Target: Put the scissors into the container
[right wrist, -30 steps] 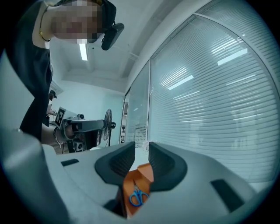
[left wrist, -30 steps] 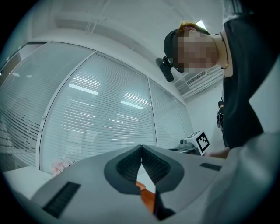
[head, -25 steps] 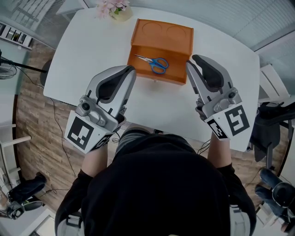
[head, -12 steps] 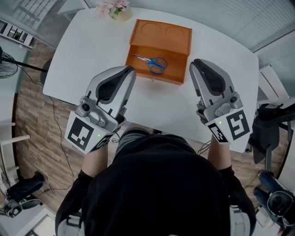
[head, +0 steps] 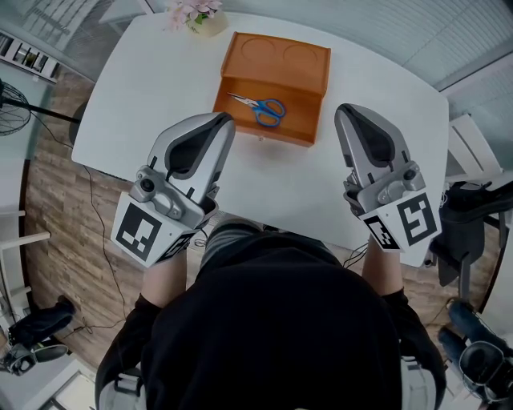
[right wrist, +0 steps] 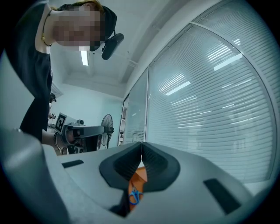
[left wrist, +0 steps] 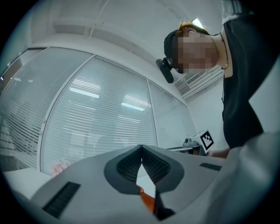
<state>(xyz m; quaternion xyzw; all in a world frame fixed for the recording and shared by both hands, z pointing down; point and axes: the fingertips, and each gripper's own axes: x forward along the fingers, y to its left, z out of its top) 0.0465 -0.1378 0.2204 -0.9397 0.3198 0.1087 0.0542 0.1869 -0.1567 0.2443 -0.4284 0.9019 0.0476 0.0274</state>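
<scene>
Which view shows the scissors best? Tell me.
Head view: the scissors lie whole and unblocked in the orange container. The right gripper view shows only their blue handles; the left gripper view shows none of them.

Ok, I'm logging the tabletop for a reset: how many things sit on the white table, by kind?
Orange container: 1
Scissors, lying in the container: 1
Pot of pink flowers: 1
Total: 3

Bright, even indoor light; strong fisheye warp at edges, foreground perhaps soft.
</scene>
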